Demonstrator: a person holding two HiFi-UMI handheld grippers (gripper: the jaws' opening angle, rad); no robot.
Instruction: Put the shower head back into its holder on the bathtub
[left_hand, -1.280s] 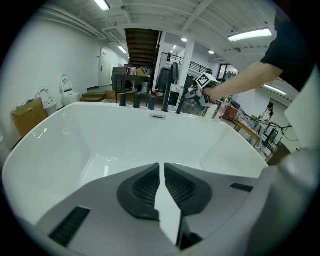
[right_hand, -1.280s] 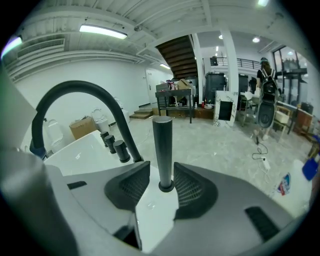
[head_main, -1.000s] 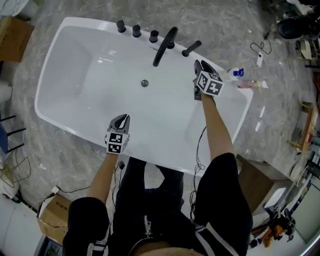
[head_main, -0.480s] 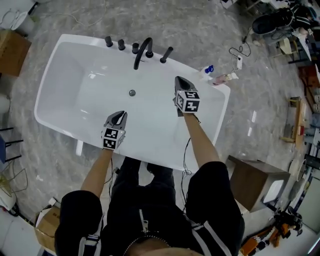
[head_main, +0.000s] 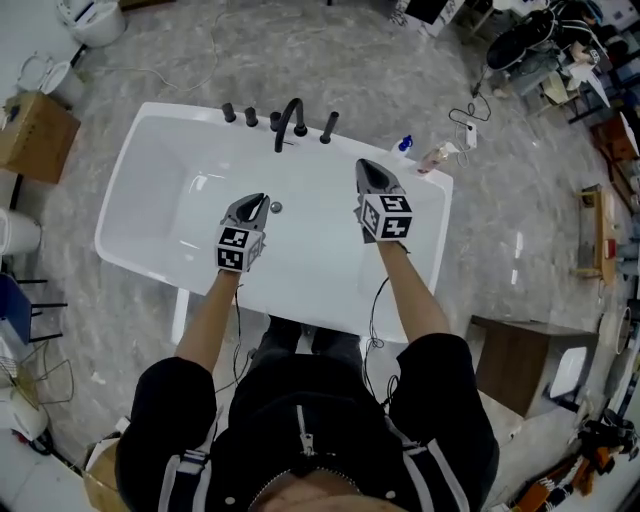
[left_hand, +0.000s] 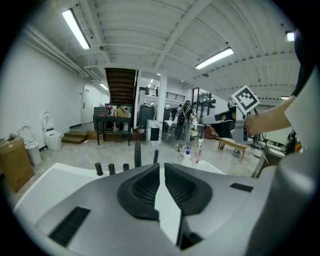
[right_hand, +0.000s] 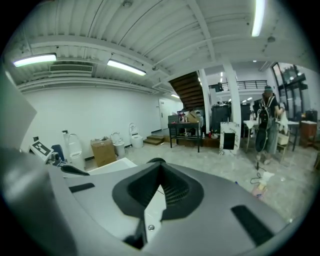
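Note:
The black shower head (head_main: 327, 127) stands upright in its holder on the far rim of the white bathtub (head_main: 150, 180), just right of the curved black spout (head_main: 289, 120). In the left gripper view the shower head (left_hand: 155, 156) rises behind the jaws, beside the spout (left_hand: 137, 158). My left gripper (head_main: 257, 199) hovers over the middle of the tub, shut and empty (left_hand: 161, 166). My right gripper (head_main: 366, 166) hangs over the tub's right part, short of the shower head, shut with nothing between its jaws (right_hand: 160, 166).
Three black knobs (head_main: 251, 117) line the rim left of the spout. The drain (head_main: 275, 207) lies by the left gripper. A spray bottle (head_main: 404, 145) and a pink bottle (head_main: 436, 157) sit at the far right corner. A cardboard box (head_main: 38, 135) and a brown crate (head_main: 513, 362) flank the tub.
Both grippers have risen and drawn back from the far rim toward the person. The right gripper has come away from the shower head, which stays in the rim.

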